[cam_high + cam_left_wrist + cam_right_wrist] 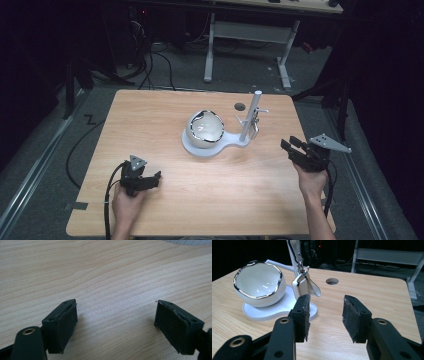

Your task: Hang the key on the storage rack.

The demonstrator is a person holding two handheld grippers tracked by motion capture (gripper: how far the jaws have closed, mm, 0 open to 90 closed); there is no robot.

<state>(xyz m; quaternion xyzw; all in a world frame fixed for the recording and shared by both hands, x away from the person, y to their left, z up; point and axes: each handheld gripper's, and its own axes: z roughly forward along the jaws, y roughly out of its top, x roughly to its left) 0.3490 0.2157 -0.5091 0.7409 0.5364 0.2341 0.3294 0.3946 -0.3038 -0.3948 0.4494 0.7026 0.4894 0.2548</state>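
Note:
A white bowl (205, 129) with a shiny silver rim rests tilted on a white stand base (200, 151) near the table's middle. From the stand's upright post (251, 115) hangs a bunch of keys with a white fob (255, 125). My right gripper (290, 143) hovers to the right of the stand, open, with nothing between its jaws. In the right gripper view, that gripper (325, 315) points at the fob (303, 286) and the bowl (259, 282). Low over bare wood at the front left, my left gripper (152, 179) is wide open, as the left gripper view (116, 322) also shows.
The wooden table (165, 115) has a round hole (240, 106) behind the stand. Beyond its far edge stand a white desk frame (247, 32) and cables on a dark floor. A piece of tape (76, 206) sticks out at the front left edge.

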